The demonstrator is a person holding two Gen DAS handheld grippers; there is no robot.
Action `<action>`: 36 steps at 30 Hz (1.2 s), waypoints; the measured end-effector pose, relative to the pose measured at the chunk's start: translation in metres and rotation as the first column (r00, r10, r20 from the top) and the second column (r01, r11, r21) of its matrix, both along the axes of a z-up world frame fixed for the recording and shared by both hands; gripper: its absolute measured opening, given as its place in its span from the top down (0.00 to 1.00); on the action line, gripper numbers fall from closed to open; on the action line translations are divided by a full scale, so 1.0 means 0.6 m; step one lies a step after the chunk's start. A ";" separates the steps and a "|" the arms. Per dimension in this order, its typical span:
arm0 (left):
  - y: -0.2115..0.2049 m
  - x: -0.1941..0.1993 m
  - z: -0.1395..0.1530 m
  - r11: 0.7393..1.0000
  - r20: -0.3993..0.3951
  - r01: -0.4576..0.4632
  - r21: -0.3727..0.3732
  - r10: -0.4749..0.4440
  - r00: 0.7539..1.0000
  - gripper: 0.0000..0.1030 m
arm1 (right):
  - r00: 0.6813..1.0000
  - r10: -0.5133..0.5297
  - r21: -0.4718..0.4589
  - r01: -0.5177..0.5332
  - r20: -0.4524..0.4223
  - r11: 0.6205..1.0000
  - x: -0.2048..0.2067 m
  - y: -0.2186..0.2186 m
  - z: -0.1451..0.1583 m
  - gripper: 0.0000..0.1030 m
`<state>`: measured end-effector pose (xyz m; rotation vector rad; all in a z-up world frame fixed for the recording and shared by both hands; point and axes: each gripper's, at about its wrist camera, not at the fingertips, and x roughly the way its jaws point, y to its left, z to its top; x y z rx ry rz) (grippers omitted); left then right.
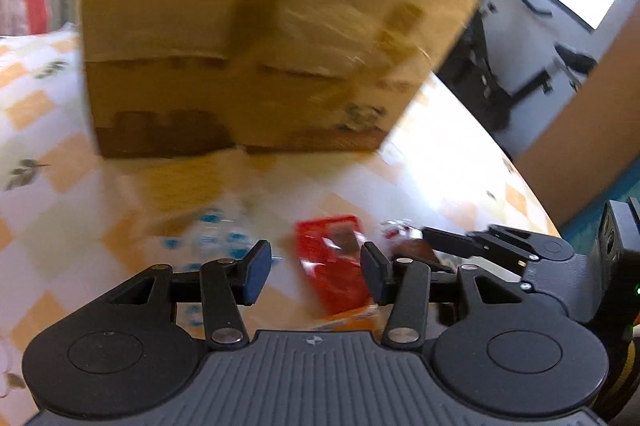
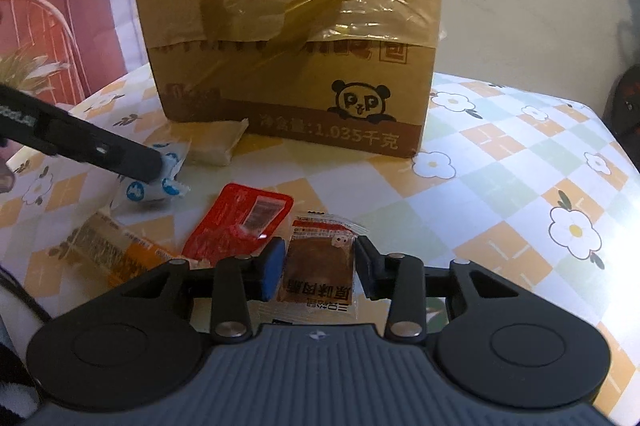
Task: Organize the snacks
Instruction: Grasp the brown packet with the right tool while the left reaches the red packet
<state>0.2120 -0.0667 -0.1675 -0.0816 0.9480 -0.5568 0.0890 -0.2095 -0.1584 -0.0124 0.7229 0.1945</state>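
Observation:
My right gripper (image 2: pixel 318 268) is shut on a clear packet with a brown snack (image 2: pixel 320 262), low over the checked tablecloth (image 2: pixel 500 186). Left of it lie a red packet (image 2: pixel 240 222), an orange packet (image 2: pixel 116 254) and a blue-and-white packet (image 2: pixel 160 182). A finger of my left gripper (image 2: pixel 120 154) reaches over the blue-and-white packet. In the blurred left wrist view my left gripper (image 1: pixel 316 272) stands open above the table, and the red packet (image 1: pixel 332 262) lies below the gap, untouched. The right gripper's fingers (image 1: pixel 452 244) come in from the right there.
A tall cardboard box (image 2: pixel 296 46) with a panda print and yellow tape stands at the back of the table. A beige packet (image 2: pixel 216 142) lies against its base. The table's round edge (image 1: pixel 520 178) is at the right, with a chair and window beyond.

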 end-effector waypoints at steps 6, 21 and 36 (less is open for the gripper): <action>-0.064 0.032 -0.031 0.998 -0.093 -0.004 0.060 0.010 0.996 0.49 | 1.000 -0.021 0.020 0.020 0.015 1.000 -0.007 -0.012 -0.003 0.61; -0.136 0.020 -0.074 0.977 -0.036 -0.025 0.211 0.033 0.999 0.33 | 0.998 -0.050 0.072 0.046 0.050 0.996 -0.017 -0.034 -0.011 0.61; -0.118 0.006 -0.072 0.977 -0.014 -0.029 0.213 0.033 0.999 0.35 | 0.991 -0.115 0.109 0.107 0.062 0.988 -0.024 -0.047 -0.010 0.61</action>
